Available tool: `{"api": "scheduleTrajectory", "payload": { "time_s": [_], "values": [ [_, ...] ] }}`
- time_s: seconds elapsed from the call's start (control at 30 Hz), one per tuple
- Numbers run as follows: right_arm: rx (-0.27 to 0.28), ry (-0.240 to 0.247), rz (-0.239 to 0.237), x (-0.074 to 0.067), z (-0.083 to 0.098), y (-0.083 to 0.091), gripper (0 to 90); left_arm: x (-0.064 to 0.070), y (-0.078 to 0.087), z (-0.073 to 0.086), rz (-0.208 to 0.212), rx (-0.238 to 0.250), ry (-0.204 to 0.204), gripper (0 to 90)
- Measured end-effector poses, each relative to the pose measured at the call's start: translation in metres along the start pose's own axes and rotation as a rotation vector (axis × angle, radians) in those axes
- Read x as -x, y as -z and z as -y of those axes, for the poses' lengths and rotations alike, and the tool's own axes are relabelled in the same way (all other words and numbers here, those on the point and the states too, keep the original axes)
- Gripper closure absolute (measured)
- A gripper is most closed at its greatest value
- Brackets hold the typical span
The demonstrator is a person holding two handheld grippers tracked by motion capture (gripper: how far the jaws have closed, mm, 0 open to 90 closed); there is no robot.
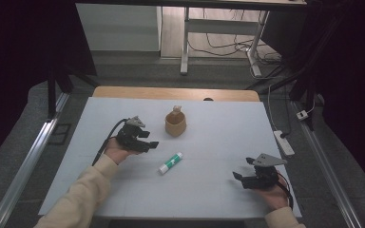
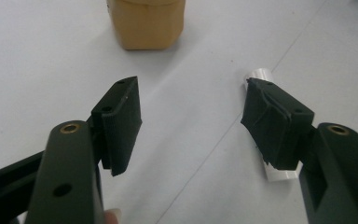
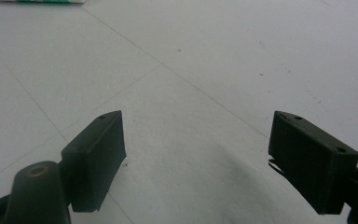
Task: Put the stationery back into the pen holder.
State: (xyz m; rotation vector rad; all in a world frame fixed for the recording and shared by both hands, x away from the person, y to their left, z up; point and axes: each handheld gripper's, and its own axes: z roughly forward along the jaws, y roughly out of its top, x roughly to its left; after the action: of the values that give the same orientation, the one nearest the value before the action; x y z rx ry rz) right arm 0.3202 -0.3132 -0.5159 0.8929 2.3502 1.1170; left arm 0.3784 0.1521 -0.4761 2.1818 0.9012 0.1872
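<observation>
Behind the left gripper's [image 2: 191, 126] finger [image 2: 277, 123] — a white tube [image 2: 261, 74].

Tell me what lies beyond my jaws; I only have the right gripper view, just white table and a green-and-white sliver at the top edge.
Observer: That sliver is a white tube with a green label, lying flat mid-table.
Operator: Report the other gripper.
Observer: The left gripper hangs beside the tube's far end, jaws open, nothing between them.
Operator: Name anything else out there.
Observer: A tan cup stands upright behind the tube, with something pale sticking out of its top.
Operator: Say how mine looks from above.
Observer: Your right gripper sits low near the table's right front, jaws open and empty.
</observation>
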Motion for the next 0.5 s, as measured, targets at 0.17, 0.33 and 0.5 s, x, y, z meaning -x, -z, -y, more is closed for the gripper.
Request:
{"api": "scheduleTrajectory", "payload": {
  "time_s": [0.17, 0.33, 0.5],
  "values": [
    [-0.002, 0.000, 0.000, 0.000, 0.000, 0.000, 18.6, 0.004, 0.000, -0.001, 0.011, -0.005, -0.012, 36.2],
    [-0.005, -0.001, 0.000, 0.000, 0.001, 0.000, 18.6, 0.010, 0.000, -0.002, 0.021, -0.011, -0.026, 36.0],
    [-0.005, -0.001, -0.006, 0.000, 0.001, 0.000, 18.6, 0.016, -0.001, -0.003, 0.035, -0.027, -0.045, 36.0]
  ]
}}
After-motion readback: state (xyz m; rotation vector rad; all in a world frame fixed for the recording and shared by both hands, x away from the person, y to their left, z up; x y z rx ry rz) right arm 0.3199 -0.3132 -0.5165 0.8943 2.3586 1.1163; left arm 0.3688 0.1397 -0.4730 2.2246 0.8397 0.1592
